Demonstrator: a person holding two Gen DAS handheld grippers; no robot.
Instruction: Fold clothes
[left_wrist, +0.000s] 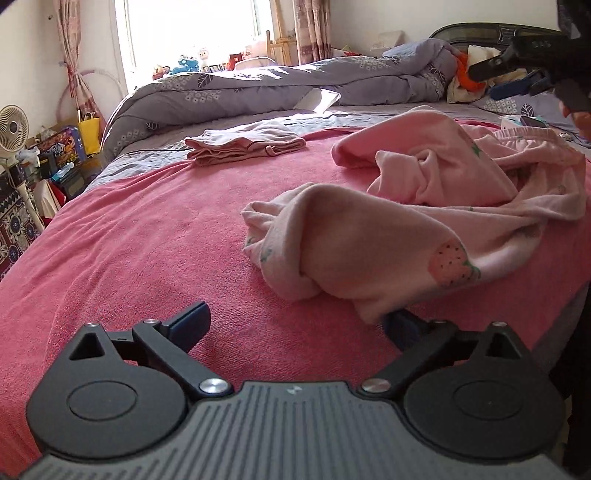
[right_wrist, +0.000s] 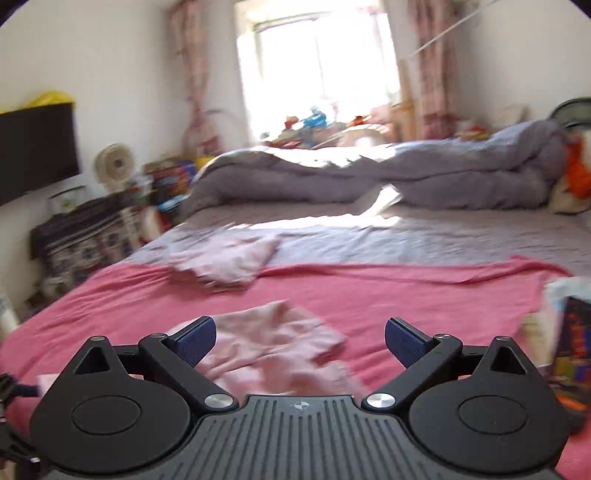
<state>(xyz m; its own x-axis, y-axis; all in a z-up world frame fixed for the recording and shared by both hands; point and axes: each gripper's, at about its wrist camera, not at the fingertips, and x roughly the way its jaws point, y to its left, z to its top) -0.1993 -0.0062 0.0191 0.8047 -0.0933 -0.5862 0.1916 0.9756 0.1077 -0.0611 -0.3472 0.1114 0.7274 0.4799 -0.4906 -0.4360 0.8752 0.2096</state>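
Fingers of my left gripper (left_wrist: 295, 328) spread wide, right pad under edge of crumpled pink garment (left_wrist: 424, 229) on red blanket (left_wrist: 129, 240). My right gripper (right_wrist: 300, 341) also wide apart, w/ nothing held, above garment.

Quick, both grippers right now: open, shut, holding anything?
Left gripper: open, holding nothing; pink pyjama garment lies just ahead.
Right gripper: open, empty, above the garment.

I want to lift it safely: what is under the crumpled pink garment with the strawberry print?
Under the crumpled pink garment lies the pink towel spread on the bed. The garment's near edge also covers one finger of the left hand-held gripper. Anything else beneath its folds is hidden.
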